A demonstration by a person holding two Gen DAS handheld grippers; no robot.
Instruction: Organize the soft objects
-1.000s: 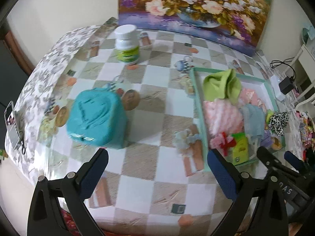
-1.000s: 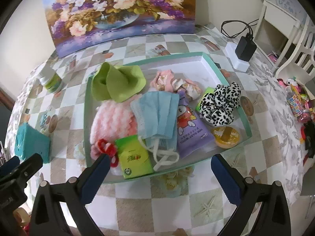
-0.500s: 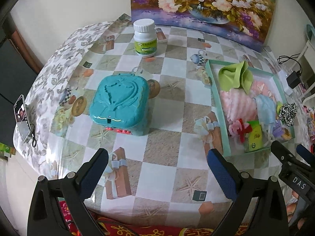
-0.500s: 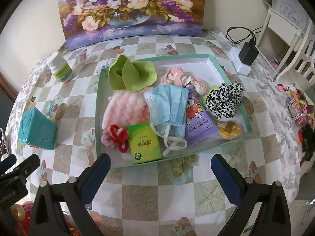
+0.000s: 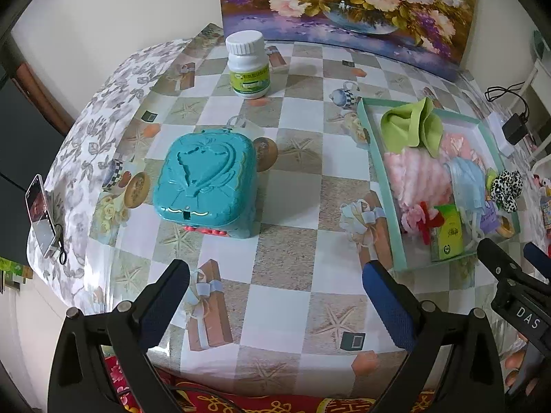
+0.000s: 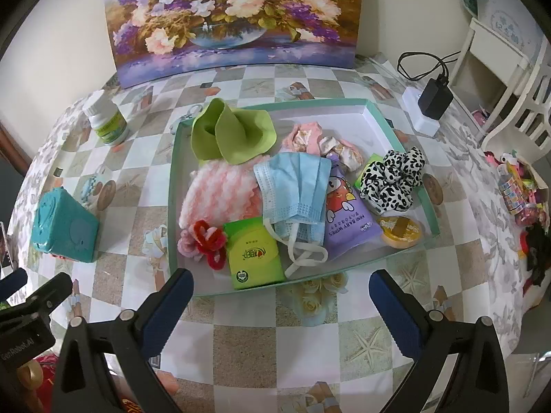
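A teal-rimmed tray (image 6: 385, 117) (image 5: 378, 186) on the checked table holds a green cloth (image 6: 234, 130), a pink fluffy cloth (image 6: 220, 196), a blue face mask (image 6: 296, 189), a purple wipes pack (image 6: 347, 220), a leopard-print scrunchie (image 6: 392, 179), a green tissue pack (image 6: 253, 251), a red and pink hair tie (image 6: 206, 241) and a yellow tin (image 6: 399, 230). My right gripper (image 6: 280, 306) is open and empty, in front of the tray's near rim. My left gripper (image 5: 275, 296) is open and empty, near the table's front edge, short of a teal box (image 5: 206, 179).
A white pill bottle (image 5: 248, 65) stands at the back, in front of a flower painting (image 6: 234, 17). A phone (image 5: 39, 213) lies at the table's left edge. A charger and cable (image 6: 434, 99) sit at the right, by a white chair (image 6: 516, 79).
Both grippers have pulled back and up from the table; the tray and the teal box look smaller and farther away. Both stay open and empty.
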